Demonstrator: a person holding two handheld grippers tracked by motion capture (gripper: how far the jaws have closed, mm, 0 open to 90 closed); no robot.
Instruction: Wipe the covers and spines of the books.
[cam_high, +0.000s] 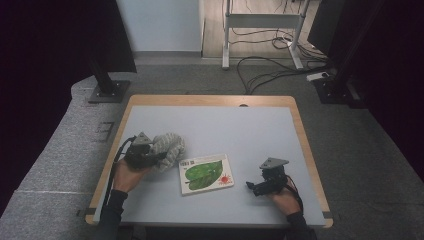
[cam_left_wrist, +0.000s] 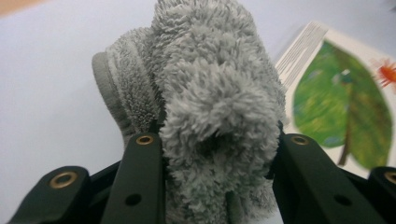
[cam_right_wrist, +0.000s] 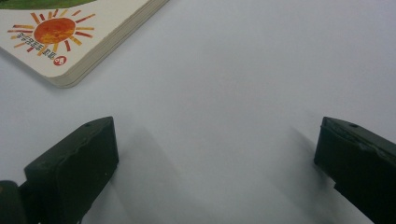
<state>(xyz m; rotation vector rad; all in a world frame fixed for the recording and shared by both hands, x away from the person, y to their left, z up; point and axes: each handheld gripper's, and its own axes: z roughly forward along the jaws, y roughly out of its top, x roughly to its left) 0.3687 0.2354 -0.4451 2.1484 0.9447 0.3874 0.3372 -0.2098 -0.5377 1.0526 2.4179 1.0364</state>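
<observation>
Left gripper (cam_high: 150, 155), held at the table's (cam_high: 250, 125) left side by an upturned hand, clamps a bunched, fluffy grey towel (cam_left_wrist: 210, 102) beside the leaf book (cam_high: 206, 173); right gripper (cam_high: 252, 187) gapes empty

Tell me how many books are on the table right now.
1. The book, with a green leaf cover, lies flat on the table near its middle, just right of the grey towel. The towel might hide something small.

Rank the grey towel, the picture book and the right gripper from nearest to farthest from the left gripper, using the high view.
1. Grey towel: clamped in the left gripper.
2. Picture book: mid-table, just right of the towel.
3. Right gripper: far right, jaws apart.
</observation>
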